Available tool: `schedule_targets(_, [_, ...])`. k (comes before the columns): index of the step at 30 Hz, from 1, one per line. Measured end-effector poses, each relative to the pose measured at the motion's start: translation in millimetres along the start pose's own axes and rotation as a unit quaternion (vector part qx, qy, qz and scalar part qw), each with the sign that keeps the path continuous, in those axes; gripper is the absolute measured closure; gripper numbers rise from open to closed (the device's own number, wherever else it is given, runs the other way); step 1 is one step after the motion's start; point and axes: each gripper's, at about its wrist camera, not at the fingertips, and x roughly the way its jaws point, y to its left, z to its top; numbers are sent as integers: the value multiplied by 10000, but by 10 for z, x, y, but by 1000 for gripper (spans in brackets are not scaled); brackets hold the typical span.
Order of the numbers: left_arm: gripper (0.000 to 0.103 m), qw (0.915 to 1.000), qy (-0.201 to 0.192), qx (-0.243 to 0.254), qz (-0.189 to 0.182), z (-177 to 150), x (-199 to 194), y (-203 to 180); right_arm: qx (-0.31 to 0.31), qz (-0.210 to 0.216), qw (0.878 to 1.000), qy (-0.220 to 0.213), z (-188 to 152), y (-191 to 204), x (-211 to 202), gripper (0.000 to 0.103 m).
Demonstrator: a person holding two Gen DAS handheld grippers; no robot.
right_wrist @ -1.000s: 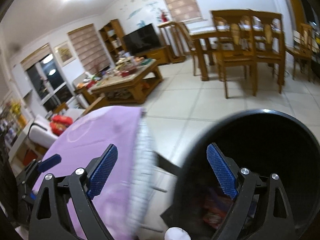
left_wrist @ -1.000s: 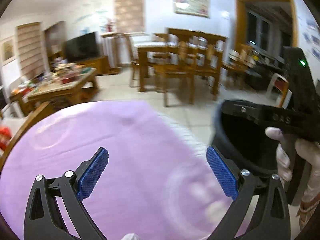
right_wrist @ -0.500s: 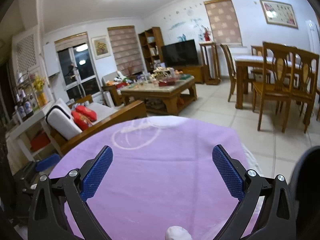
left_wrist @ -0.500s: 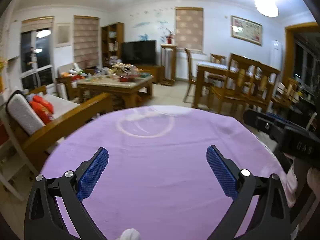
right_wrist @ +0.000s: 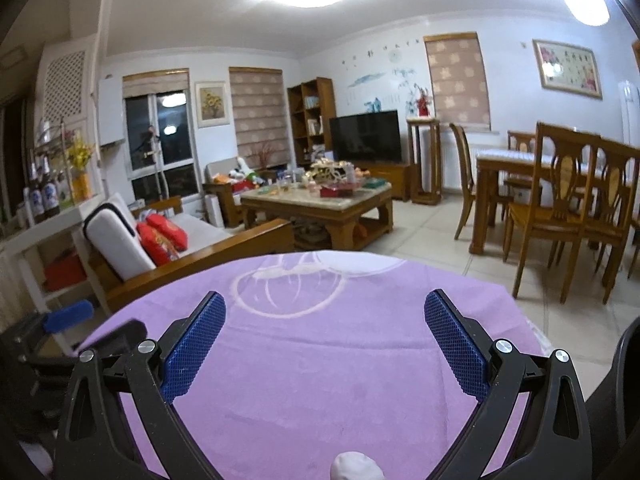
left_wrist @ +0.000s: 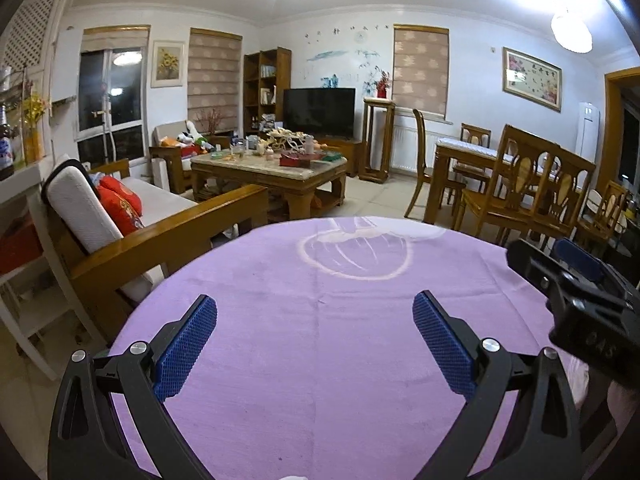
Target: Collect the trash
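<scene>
My left gripper (left_wrist: 316,344) is open and empty, held over a round table with a purple cloth (left_wrist: 320,320). My right gripper (right_wrist: 324,344) is open and empty over the same cloth (right_wrist: 320,360). The right gripper's body shows at the right edge of the left wrist view (left_wrist: 580,304). The left gripper shows at the left edge of the right wrist view (right_wrist: 68,332). The rim of a black trash bin (right_wrist: 624,380) shows at the lower right of the right wrist view. No trash shows on the cloth.
A wooden sofa with red cushions (left_wrist: 120,204) stands left of the table. A cluttered coffee table (left_wrist: 276,164) is beyond, with a TV (left_wrist: 320,112) behind it. A dining table and chairs (left_wrist: 520,184) stand to the right on a tiled floor.
Both grippers swung left and up, away from the black bin, and now face across the purple table toward the living room. The bin has left the left view and sits at the right view's edge.
</scene>
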Motion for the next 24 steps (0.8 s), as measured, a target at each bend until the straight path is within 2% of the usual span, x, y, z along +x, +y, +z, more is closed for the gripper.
schedule_targets(6, [5, 10000, -13, 19, 65, -12, 4, 3, -290, -46, 9991, -303, -57, 28, -93, 5])
schedule_targets(13, [5, 9999, 10, 37, 135, -29, 7, 0, -503, -87, 9983, -294, -122, 54, -141, 5])
schedule_targets(24, [5, 9997, -29, 78, 224, -26, -21, -20, -348, -185, 9988, -290, -117, -35, -157, 5])
